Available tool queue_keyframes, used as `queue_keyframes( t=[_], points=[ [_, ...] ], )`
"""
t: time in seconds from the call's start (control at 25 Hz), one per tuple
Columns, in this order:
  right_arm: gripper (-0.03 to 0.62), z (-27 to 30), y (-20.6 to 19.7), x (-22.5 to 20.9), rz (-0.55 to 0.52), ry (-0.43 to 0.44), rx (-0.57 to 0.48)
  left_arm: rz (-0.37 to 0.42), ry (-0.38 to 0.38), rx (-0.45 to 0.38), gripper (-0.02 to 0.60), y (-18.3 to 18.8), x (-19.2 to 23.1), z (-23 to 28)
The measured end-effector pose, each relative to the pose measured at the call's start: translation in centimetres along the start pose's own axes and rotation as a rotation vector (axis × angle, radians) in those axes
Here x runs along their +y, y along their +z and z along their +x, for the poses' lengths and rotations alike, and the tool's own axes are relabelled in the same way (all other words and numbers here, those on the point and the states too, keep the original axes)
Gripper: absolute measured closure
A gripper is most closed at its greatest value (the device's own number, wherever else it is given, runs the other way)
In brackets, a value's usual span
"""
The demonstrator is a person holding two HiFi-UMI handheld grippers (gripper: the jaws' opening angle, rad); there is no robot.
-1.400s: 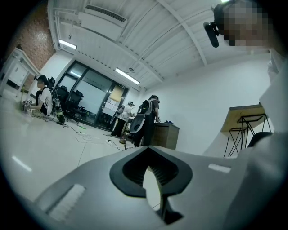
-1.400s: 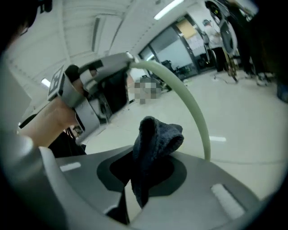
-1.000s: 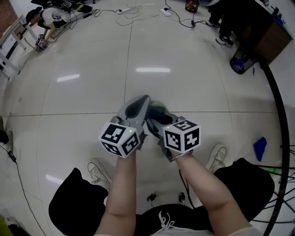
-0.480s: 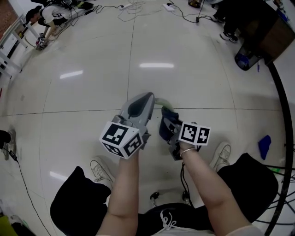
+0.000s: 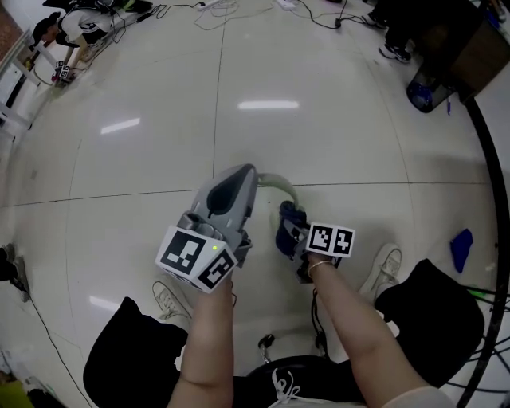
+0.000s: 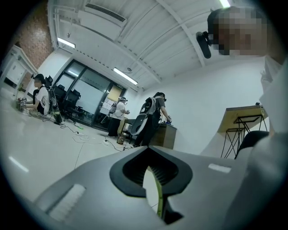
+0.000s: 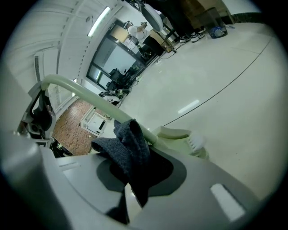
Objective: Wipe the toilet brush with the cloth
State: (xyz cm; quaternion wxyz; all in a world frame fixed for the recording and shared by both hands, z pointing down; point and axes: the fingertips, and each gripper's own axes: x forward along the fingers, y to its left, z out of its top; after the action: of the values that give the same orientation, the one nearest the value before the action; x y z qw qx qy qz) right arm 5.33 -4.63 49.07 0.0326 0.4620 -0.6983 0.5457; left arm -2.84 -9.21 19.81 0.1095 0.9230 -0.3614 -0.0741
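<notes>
In the head view my left gripper is shut on one end of a pale green toilet brush, whose curved handle arches rightward. My right gripper sits just below that arch, shut on a dark blue cloth that touches the handle. The right gripper view has the cloth bunched in the right gripper, draped against the handle; the white-bristled brush head lies just beyond. In the left gripper view, a thin green strip of the brush is pinched in the left gripper.
Glossy white tile floor lies below. Cables run along its far edge, a blue bin stands at upper right, and a blue scrap and black curved tubing sit at right. The holder's shoes are close. Several people stand far off.
The right gripper with the cloth has slid along the brush handle away from the left gripper, baring more of the green arch. The left gripper has drifted slightly left.
</notes>
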Motion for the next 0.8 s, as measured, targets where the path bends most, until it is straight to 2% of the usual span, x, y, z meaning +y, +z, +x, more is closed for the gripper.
queue_keyframes(
  t=[0.16,0.28,0.44,0.6,0.68,0.8],
  points=[
    [0.530,0.5,-0.9,-0.4,0.049,0.030,0.016,-0.011,0.011,-0.013,0.575,-0.2,0.4,-0.2],
    [0.530,-0.5,-1.3,1.0,-0.021,0.068,0.063,-0.008,0.018,-0.012,0.575,-0.3,0.4,-0.1],
    [0.530,-4.2,-0.3,3.8,-0.219,0.068,0.055,0.025,0.059,-0.019,0.575,0.5,0.4,-0.8],
    [0.528,-8.8,3.9,6.8,-0.576,0.008,-0.013,0.023,0.101,-0.052,0.575,2.8,0.0,-2.1],
    [0.528,-11.7,6.3,8.4,-0.711,-0.033,-0.082,0.036,0.118,-0.054,0.575,3.6,-0.8,-3.0],
    [0.528,-16.2,10.1,11.1,-0.772,-0.065,-0.263,0.057,0.159,-0.037,0.575,3.6,-2.2,-4.9]
  ],
)
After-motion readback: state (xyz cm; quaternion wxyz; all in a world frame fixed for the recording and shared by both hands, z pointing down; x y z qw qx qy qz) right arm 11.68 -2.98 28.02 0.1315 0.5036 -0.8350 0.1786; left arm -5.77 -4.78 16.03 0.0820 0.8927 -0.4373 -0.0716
